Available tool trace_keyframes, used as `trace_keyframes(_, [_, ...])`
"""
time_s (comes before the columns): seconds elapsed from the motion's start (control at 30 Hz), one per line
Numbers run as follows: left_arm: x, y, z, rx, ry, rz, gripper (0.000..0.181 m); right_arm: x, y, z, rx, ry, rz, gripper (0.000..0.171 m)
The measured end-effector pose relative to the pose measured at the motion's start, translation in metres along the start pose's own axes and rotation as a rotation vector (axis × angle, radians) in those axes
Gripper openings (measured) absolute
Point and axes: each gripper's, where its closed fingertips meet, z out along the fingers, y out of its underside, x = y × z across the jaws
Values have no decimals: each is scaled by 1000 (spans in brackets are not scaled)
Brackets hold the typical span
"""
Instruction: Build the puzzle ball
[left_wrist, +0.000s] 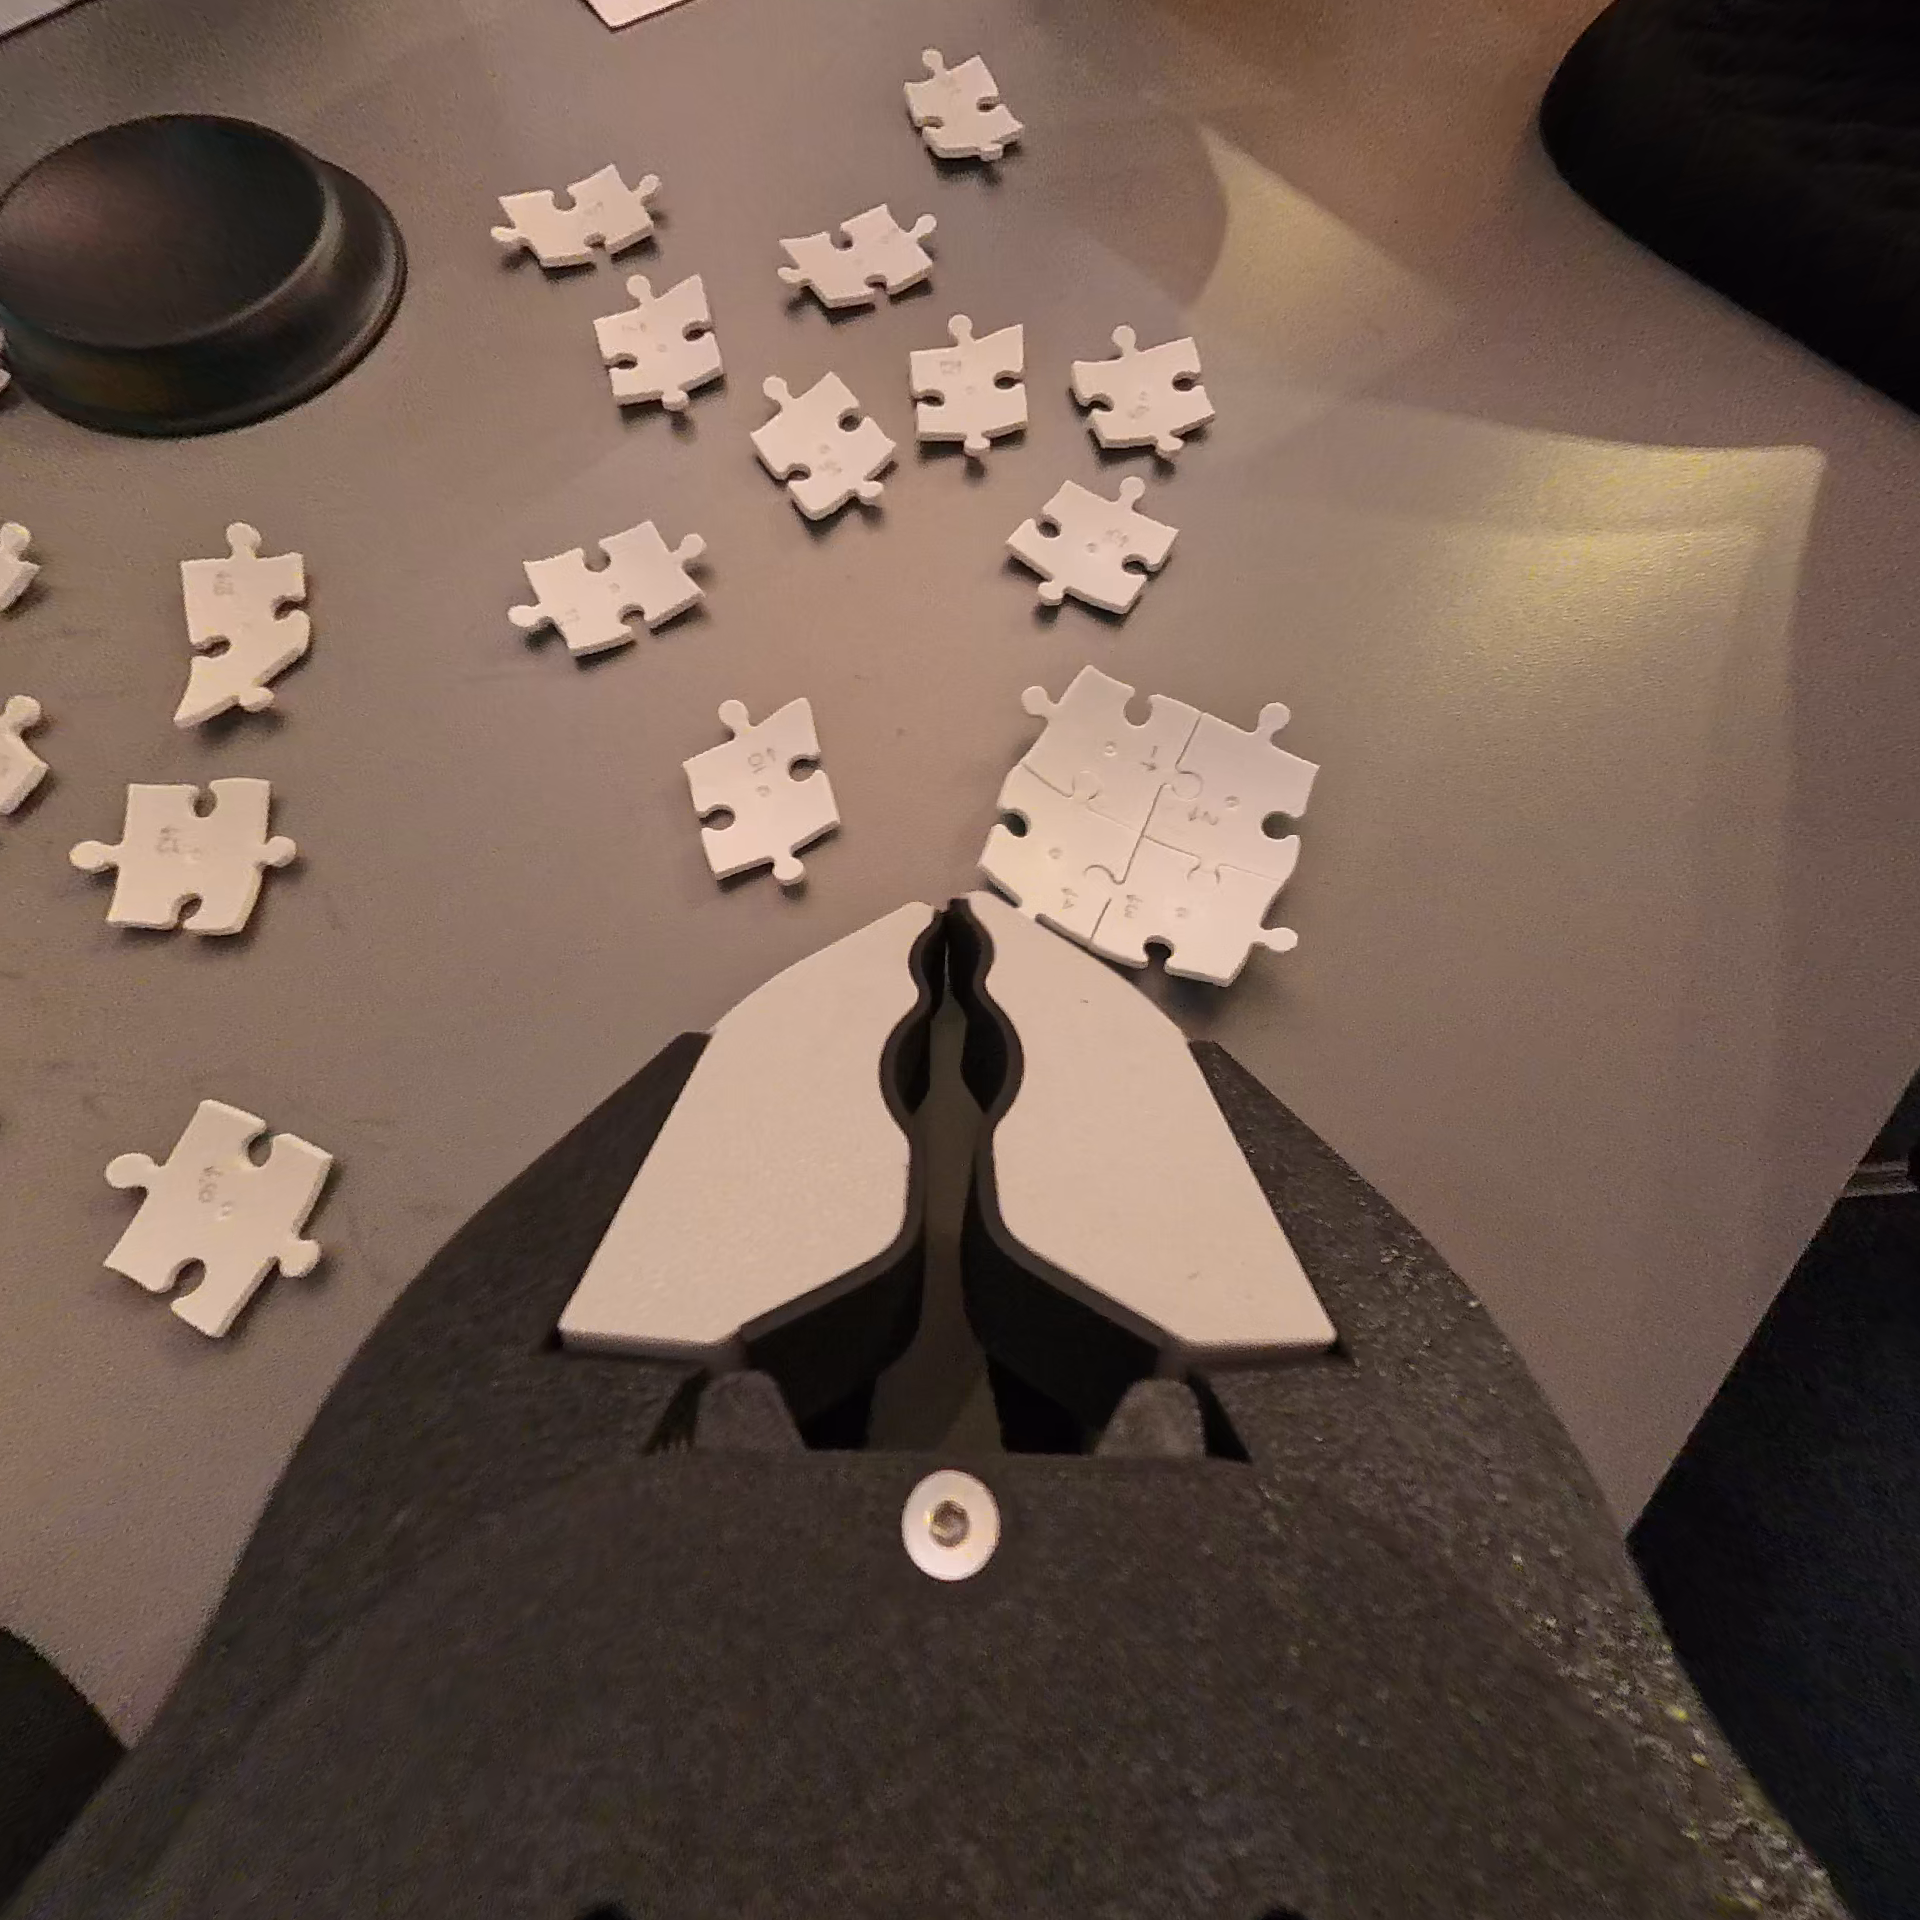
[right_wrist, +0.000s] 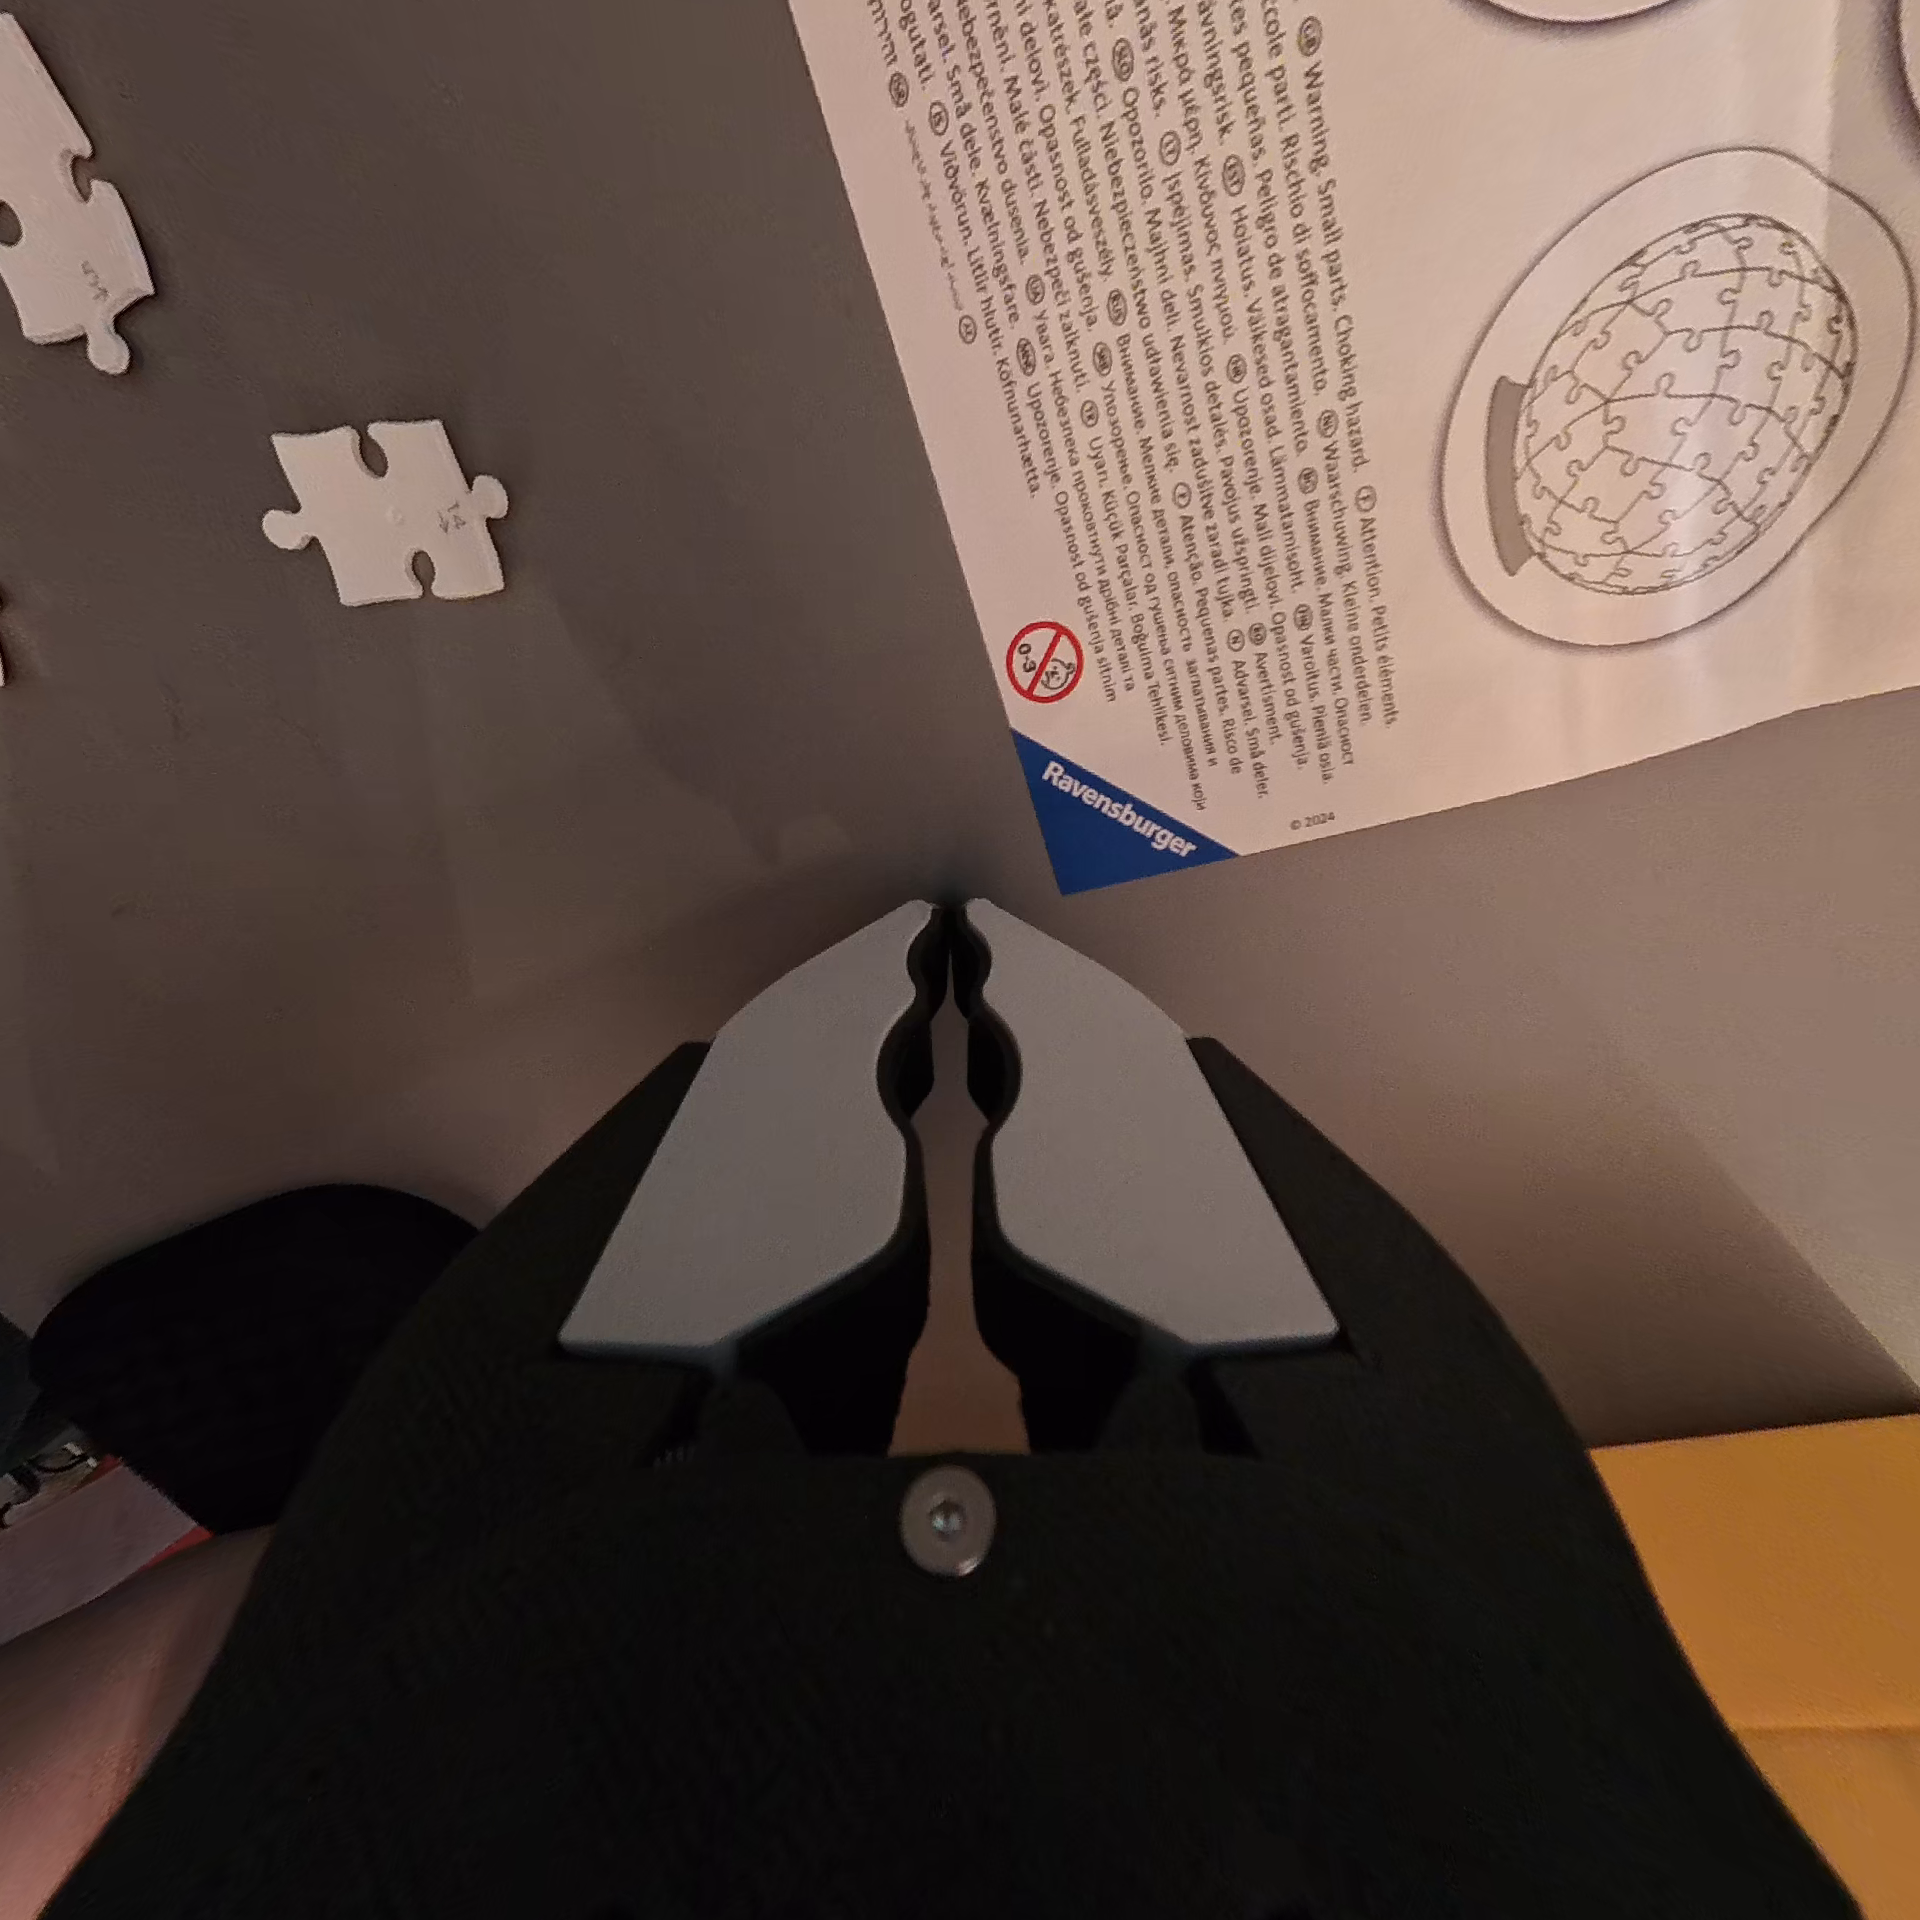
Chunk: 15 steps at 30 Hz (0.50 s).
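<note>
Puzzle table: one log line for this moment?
joined patch: four pieces | loose pieces: scattered | left tongs: shut, empty | right tongs: shut, empty

Pieces lying spread over the table, one joined patch sitting nearest.

A joined patch of four pieces (left_wrist: 1148, 826) is lying on the table (left_wrist: 1507, 644), just ahead-right of the left gripper (left_wrist: 951, 909); loose pieces (left_wrist: 764, 790) are scattering left and beyond. A round stand (left_wrist: 187, 275) is sitting far left. An instruction sheet (right_wrist: 1351, 395) is lying ahead-right of the right gripper (right_wrist: 951, 909).

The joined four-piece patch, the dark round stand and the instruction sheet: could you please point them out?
joined four-piece patch (left_wrist: 1148, 826), left wrist view, central seam.
dark round stand (left_wrist: 166, 260), left wrist view, top face.
instruction sheet (right_wrist: 1434, 260), right wrist view, blank paper.
</note>
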Motion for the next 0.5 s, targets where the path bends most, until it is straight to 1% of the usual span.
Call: trace_keyframes(0.5, [19, 4, -1, -15, 51, 15, 0, 0, 0, 0, 3, -2, 2, 2])
